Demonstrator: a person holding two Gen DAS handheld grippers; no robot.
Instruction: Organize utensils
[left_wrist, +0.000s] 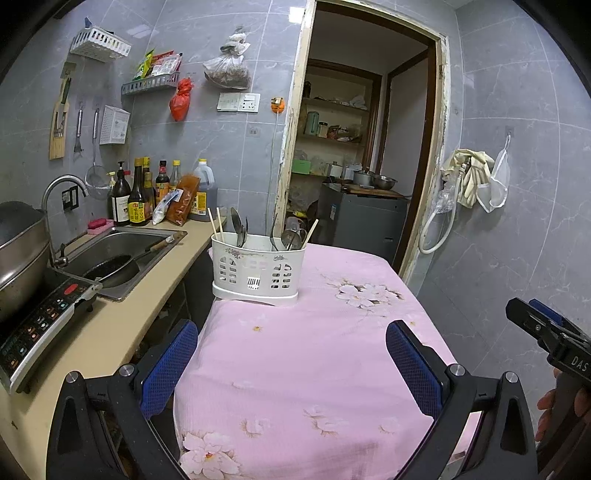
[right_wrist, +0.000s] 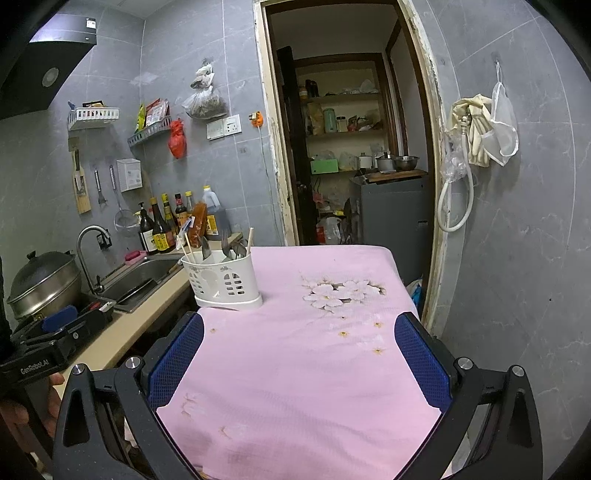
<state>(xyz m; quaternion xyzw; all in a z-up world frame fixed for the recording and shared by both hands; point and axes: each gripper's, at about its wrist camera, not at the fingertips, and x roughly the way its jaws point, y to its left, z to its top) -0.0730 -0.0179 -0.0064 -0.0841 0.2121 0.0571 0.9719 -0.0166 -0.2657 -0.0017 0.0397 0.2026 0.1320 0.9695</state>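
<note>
Hand-held grippers (left_wrist: 291, 354) agape; sink (left_wrist: 122, 254) alongside.

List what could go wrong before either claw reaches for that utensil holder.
1. The white utensil holder stands at the table's far left corner by the gap to the counter; a sideways nudge might tip it off.
2. Chopsticks and spoons stand loose and crowded; pulling one may drag others out.
3. The pink tablecloth may slide if a claw snags it.

A pink flowered cloth (left_wrist: 314, 354) covers the worktop (right_wrist: 388, 254). Directly on it, at the far left corner beside the sink counter, stands a white slotted utensil caddy (left_wrist: 258, 271) with chopsticks (left_wrist: 215, 220) and spoons (left_wrist: 238, 225) upright inside.
</note>
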